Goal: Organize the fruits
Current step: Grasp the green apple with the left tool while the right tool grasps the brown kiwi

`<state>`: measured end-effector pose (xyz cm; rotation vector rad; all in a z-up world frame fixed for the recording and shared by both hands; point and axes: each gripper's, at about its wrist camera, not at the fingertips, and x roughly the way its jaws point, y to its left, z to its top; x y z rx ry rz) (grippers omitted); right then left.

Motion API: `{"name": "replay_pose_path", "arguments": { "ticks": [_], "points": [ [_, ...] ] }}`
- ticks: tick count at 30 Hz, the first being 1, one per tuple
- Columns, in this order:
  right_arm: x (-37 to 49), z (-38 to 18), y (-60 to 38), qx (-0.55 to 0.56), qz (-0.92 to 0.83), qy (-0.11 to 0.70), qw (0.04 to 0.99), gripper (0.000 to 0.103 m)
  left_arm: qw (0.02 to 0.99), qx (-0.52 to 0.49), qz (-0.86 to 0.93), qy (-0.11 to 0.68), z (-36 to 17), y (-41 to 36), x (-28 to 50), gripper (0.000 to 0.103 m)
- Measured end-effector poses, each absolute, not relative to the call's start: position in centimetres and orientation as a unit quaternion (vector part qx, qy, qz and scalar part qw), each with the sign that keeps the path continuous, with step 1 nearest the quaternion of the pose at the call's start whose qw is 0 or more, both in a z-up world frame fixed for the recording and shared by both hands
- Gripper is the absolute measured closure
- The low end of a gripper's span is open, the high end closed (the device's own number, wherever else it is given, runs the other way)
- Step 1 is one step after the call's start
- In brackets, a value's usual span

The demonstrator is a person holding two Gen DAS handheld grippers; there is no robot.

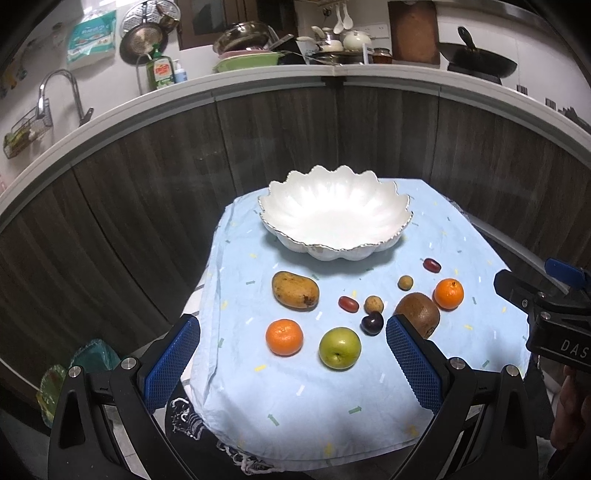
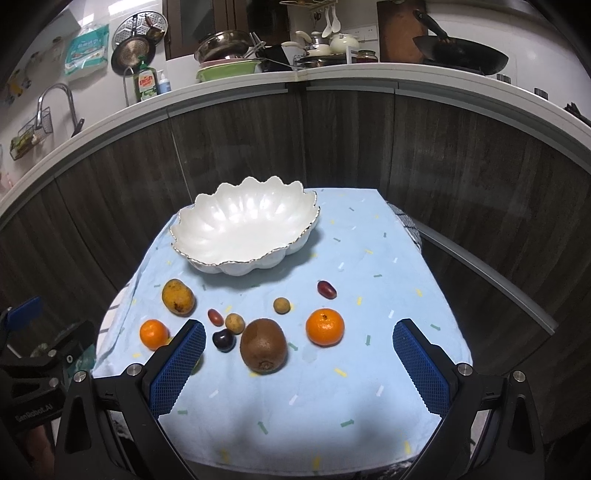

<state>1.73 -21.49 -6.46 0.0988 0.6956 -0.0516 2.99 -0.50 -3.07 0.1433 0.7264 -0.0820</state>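
Lying loose on cloth (image 1: 258, 398) before empty bowl (image 1: 334, 216): mango (image 1: 295, 289), apple (image 1: 339, 348), kiwi (image 2: 263, 345), two oranges, small fruit. Round, smooth, roll-prone; mango, kiwi likely soft. Grip across widest part, gently. Left gripper (image 1: 292, 363) wide, empty; right gripper (image 2: 298, 365) likewise.

Both wrist views look down-forward, sharing the bowl (image 1: 334, 214) and fruit

A white kitchen counter (image 2: 229, 83) curves behind dark wood panels (image 2: 347, 140); on it, a green dish-soap bottle (image 2: 147, 82) stands at its left part, beside a faucet (image 2: 55, 99); stacked pans (image 2: 221, 46) sit mid-counter; a black wok (image 2: 461, 55) rests at its right end; a cutting board (image 2: 397, 31) leans behind.
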Motion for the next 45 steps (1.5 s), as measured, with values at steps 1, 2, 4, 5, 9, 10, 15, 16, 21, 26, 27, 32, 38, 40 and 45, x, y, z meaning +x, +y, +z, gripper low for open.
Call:
{"name": "replay_pose_path", "arguments": {
  "ticks": [1, 2, 4, 5, 9, 10, 15, 16, 21, 26, 27, 32, 38, 40, 45],
  "points": [
    [1.9, -6.6, -21.6, 0.048, -0.026, 0.342, 0.938, 0.0, 0.931, 0.072, -0.041, 0.356, -3.2, -0.6, 3.2, 0.0],
    [2.1, -6.8, -21.6, 0.047, -0.026, 0.343, 0.938, 0.0, 0.93, 0.075, -0.043, 0.357, -3.4, -0.7, 3.4, 0.0],
    [2.4, -7.1, -21.8, 0.045, -0.026, 0.345, 0.937, 0.0, 0.929, 0.079, -0.046, 0.359, -3.7, -1.1, 3.7, 0.001],
    [2.7, -7.3, -21.8, 0.045, -0.026, 0.347, 0.937, 0.0, 0.928, 0.083, -0.048, 0.359, -3.9, -1.3, 3.9, 0.002],
    [3.3, -8.0, -22.0, 0.042, -0.02, 0.349, 0.936, 0.0, 0.924, 0.097, -0.059, 0.364, -4.7, -2.1, 4.6, 0.004],
    [3.4, -8.1, -22.0, 0.042, -0.019, 0.35, 0.936, 0.001, 0.924, 0.098, -0.063, 0.365, -5.0, -2.3, 4.7, 0.005],
    [4.0, -9.0, -22.0, 0.038, -0.008, 0.353, 0.935, 0.002, 0.917, 0.108, -0.082, 0.374, -6.3, -3.0, 5.4, 0.009],
    [4.1, -9.2, -22.0, 0.037, -0.005, 0.355, 0.934, 0.003, 0.916, 0.112, -0.085, 0.376, -6.6, -3.2, 5.5, 0.011],
    [4.8, -10.1, -21.6, 0.031, 0.013, 0.363, 0.931, 0.006, 0.91, 0.128, -0.101, 0.382, -8.1, -3.9, 5.8, 0.016],
    [5.4, -11.1, -21.0, 0.023, 0.029, 0.371, 0.928, 0.009, 0.9, 0.129, -0.121, 0.398, -9.5, -4.3, 6.1, 0.021],
    [5.5, -11.3, -20.9, 0.022, 0.032, 0.374, 0.927, 0.01, 0.899, 0.126, -0.123, 0.401, -9.8, -4.2, 6.3, 0.021],
    [6.3, -12.4, -20.2, 0.008, 0.046, 0.383, 0.923, 0.015, 0.894, 0.117, -0.131, 0.412, -11.1, -4.2, 7.1, 0.03],
    [7.2, -13.7, -19.5, 0.0, 0.058, 0.39, 0.919, 0.015, 0.889, 0.122, -0.142, 0.418, -12.2, -4.6, 7.2, 0.033],
    [7.5, -14.1, -19.4, -0.001, 0.059, 0.394, 0.917, 0.015, 0.887, 0.124, -0.143, 0.42, -12.6, -4.6, 7.3, 0.033],
    [8.5, -15.1, -18.9, -0.005, 0.062, 0.403, 0.913, 0.015, 0.886, 0.123, -0.141, 0.425, -13.5, -4.4, 7.9, 0.033]
  ]
}}
